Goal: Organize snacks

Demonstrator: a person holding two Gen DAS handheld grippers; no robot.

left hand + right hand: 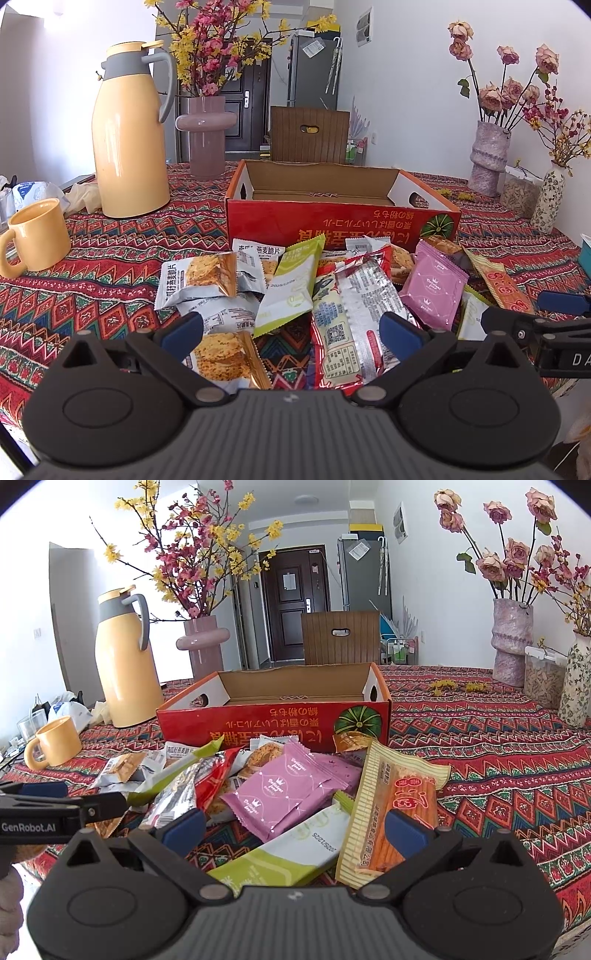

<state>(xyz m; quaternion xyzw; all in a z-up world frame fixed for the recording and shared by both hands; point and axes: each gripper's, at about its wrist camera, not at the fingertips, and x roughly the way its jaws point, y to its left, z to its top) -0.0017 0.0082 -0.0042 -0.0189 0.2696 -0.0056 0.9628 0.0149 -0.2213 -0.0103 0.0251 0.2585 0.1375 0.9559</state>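
Note:
A pile of snack packets lies on the patterned tablecloth in front of an open red cardboard box (332,225), which shows empty in the right wrist view (273,716) too. In the left wrist view my left gripper (291,330) is open above the pile's near edge, over an oat crisp packet (225,356) and a silver-red packet (364,317). My right gripper (293,827) is open over a green-white packet (291,853), a pink packet (280,794) and a yellow stick-snack packet (391,808). Neither holds anything.
A yellow thermos jug (129,136) and yellow mug (37,238) stand left of the box. A pink vase (207,136) is behind. Vases with flowers (487,158) and a jar (543,679) stand at the right. A wooden chair (310,134) is beyond the table.

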